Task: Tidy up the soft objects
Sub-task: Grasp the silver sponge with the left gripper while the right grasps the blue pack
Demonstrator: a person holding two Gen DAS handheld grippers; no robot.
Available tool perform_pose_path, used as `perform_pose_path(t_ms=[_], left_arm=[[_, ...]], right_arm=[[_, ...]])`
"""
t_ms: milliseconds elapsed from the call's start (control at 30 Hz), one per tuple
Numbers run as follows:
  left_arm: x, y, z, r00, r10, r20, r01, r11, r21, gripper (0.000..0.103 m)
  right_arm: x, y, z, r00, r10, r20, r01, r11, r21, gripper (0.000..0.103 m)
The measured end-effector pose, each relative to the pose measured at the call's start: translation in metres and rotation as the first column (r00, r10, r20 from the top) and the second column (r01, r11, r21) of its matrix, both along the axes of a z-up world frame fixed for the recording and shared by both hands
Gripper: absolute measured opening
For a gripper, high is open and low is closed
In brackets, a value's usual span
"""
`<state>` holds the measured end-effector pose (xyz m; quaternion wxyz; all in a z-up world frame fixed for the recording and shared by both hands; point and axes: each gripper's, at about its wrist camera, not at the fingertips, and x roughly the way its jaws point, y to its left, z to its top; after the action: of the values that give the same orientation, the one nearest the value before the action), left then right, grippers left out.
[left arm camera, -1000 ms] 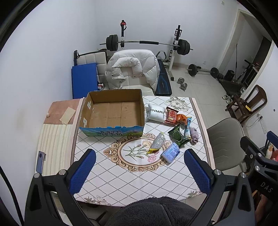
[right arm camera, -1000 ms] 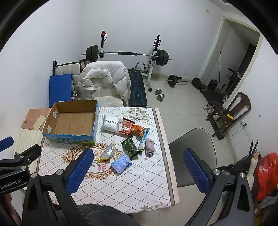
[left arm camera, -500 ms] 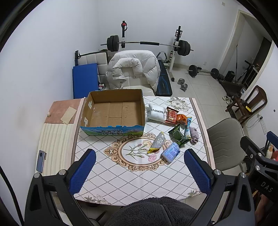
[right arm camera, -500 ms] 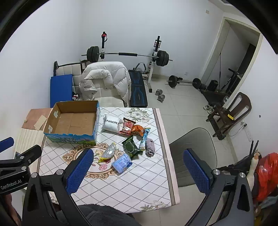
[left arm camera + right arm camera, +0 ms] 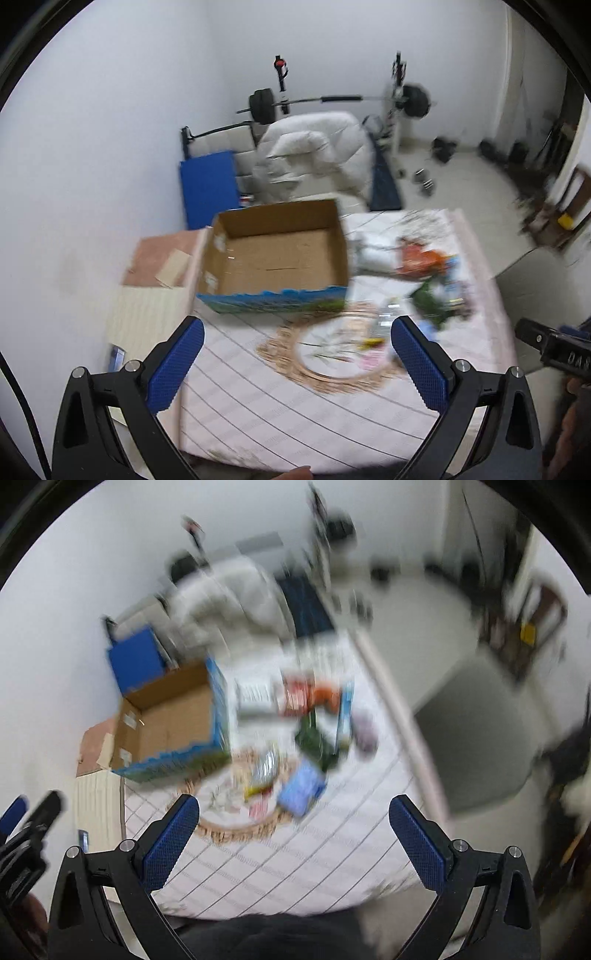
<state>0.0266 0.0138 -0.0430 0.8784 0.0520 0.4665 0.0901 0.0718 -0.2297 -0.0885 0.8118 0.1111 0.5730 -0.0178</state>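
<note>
Both my grippers hover wide open, holding nothing, above the table.

Table (image 5: 280, 398) first: the empty cardboard box (image 5: 273, 254) sits at its far left, blurred soft packets (image 5: 306, 734) heaped just right of it. My left gripper (image 5: 297, 363) and right gripper (image 5: 293, 842) hang apart from everything.

Desk (image 5: 280, 398) has a pale diamond-pattern cloth with a floral medallion (image 5: 332, 350). Open cardboard box (image 5: 275, 258) sits at its far left. Right of the box, a blurred cluster: white pouch (image 5: 255, 698), red and orange snack packs (image 5: 310, 696), green packet (image 5: 314, 738), blue pack (image 5: 301, 786), silver wrapper (image 5: 266, 766).
</note>
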Motion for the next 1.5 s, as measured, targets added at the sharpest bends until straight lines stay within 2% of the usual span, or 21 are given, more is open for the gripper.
perform_pose_path(t_ms=[67,167,300,400,467,533,667,800,933,967,1000,1033,1067,1100,1167,1200,1233,1300,1367,1467,1500], left_arm=[[0.024,-0.001,-0.039,0.998,-0.003,-0.065,0.009,0.996,0.089,0.103],[0.05,-0.004,-0.093,0.983,-0.034,-0.178,0.058,0.99,0.131,0.103],[0.071,-0.012,-0.142,0.962,-0.075,-0.263,0.123,0.977,0.175,0.102],[0.087,-0.025,-0.171,0.942,-0.114,-0.315,0.164,0.977,0.135,0.099],[0.105,-0.035,-0.192,0.921,-0.135,-0.366,0.176,0.981,0.079,0.099],[0.122,-0.048,-0.21,0.899,-0.161,-0.408,0.186,0.982,0.023,0.099],[0.15,-0.076,-0.254,0.839,-0.213,-0.501,0.189,0.977,-0.097,0.099],[0.168,-0.107,-0.299,0.766,-0.269,-0.584,0.19,0.962,-0.194,0.099],[0.182,-0.131,-0.335,0.719,-0.291,-0.631,0.191,0.956,-0.224,0.097],[0.184,-0.134,-0.341,0.712,-0.291,-0.639,0.188,0.956,-0.226,0.093],[0.186,-0.137,-0.349,0.703,-0.292,-0.649,0.182,0.955,-0.233,0.076],[0.187,-0.138,-0.357,0.69,-0.285,-0.665,0.166,0.957,-0.238,0.054],[0.186,-0.137,-0.364,0.676,-0.266,-0.688,0.144,0.962,-0.23,0.05],[0.185,-0.138,-0.36,0.698,-0.266,-0.665,0.143,0.962,-0.235,0.049],[0.179,-0.137,-0.358,0.703,-0.248,-0.667,0.121,0.965,-0.232,0.047],[0.173,-0.135,-0.356,0.706,-0.232,-0.669,0.102,0.968,-0.227,0.046],[0.165,-0.131,-0.35,0.71,-0.221,-0.668,0.085,0.97,-0.23,0.046],[0.146,-0.124,-0.335,0.729,-0.197,-0.656,0.058,0.972,-0.228,0.046],[0.128,-0.115,-0.314,0.749,-0.188,-0.636,0.028,0.967,-0.252,0.046],[0.109,-0.095,-0.26,0.803,-0.174,-0.57,-0.019,0.948,-0.317,0.046],[0.106,-0.084,-0.232,0.829,-0.166,-0.533,-0.037,0.936,-0.35,0.046]], right_arm=[[0.027,-0.007,-0.062,0.992,-0.03,-0.122,0.038,0.997,0.07,0.103],[0.061,-0.01,-0.165,0.951,-0.096,-0.293,0.125,0.989,0.081,0.103],[0.089,-0.005,-0.257,0.901,-0.163,-0.401,0.216,0.972,0.09,0.103],[0.106,0.004,-0.306,0.877,-0.177,-0.447,0.241,0.966,0.09,0.102],[0.112,0.01,-0.331,0.867,-0.167,-0.469,0.233,0.968,0.087,0.096],[0.113,0.013,-0.344,0.861,-0.147,-0.486,0.206,0.976,0.069,0.08],[0.1,0.005,-0.353,0.873,-0.072,-0.482,0.105,0.994,0.042,0.065],[0.08,-0.012,-0.36,0.869,0.002,-0.494,-0.003,1.0,-0.002,0.063],[0.07,-0.023,-0.36,0.871,0.016,-0.492,-0.028,0.999,-0.017,0.065],[0.068,-0.026,-0.362,0.871,0.016,-0.491,-0.019,1.0,0.0,0.067],[0.068,-0.027,-0.363,0.87,0.011,-0.494,-0.003,1.0,0.017,0.07],[0.067,-0.029,-0.367,0.867,0.004,-0.499,0.012,1.0,0.028,0.07],[0.066,-0.03,-0.371,0.862,-0.007,-0.507,0.034,0.999,0.042,0.07],[0.064,-0.03,-0.379,0.856,-0.019,-0.517,0.059,0.996,0.061,0.07],[0.063,-0.026,-0.387,0.853,-0.039,-0.52,0.088,0.994,0.07,0.071],[0.069,-0.025,-0.385,0.852,-0.04,-0.521,0.083,0.995,0.058,0.064],[0.067,-0.021,-0.385,0.854,-0.036,-0.519,0.071,0.996,0.048,0.051],[0.062,-0.011,-0.381,0.856,-0.027,-0.516,0.065,0.996,0.057,0.039],[0.058,-0.001,-0.37,0.864,0.009,-0.504,0.038,0.996,0.082,0.037],[0.05,0.028,-0.341,0.889,0.102,-0.447,-0.053,0.991,0.121,0.037],[0.047,0.041,-0.326,0.896,0.142,-0.42,-0.089,0.986,0.144,0.037]])
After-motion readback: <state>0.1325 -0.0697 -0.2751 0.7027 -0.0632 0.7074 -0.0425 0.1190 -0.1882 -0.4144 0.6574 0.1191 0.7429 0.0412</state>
